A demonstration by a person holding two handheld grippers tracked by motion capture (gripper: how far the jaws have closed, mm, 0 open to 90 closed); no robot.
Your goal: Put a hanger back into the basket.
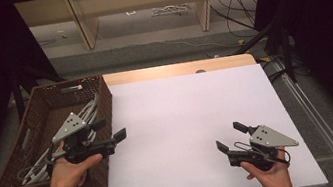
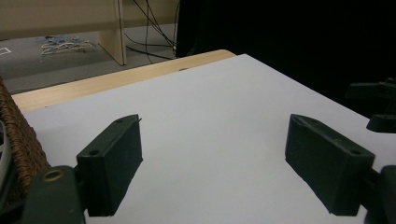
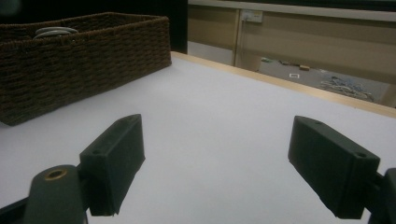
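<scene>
My left gripper point(image 1: 110, 130) hangs at the right rim of a brown wicker basket point(image 1: 40, 106), jaws wide apart and nothing between them; its own view shows the gripper point(image 2: 212, 161) over bare white table. My right gripper point(image 1: 231, 136) is held low over the table's front right part, also open and empty, and its own view shows the gripper point(image 3: 217, 163) facing the basket point(image 3: 88, 65). Grey cables point(image 1: 39, 164) lie coiled inside the basket. The right gripper's fingers point(image 2: 380, 105) appear at the right edge of the left gripper view.
A white sheet point(image 1: 185, 131) covers the table, with a wooden strip point(image 1: 176, 69) bare at its far edge. Beyond stand wooden shelf legs point(image 1: 82, 21) and loose black cables point(image 1: 237, 11) on the floor. Dark curtains flank both sides.
</scene>
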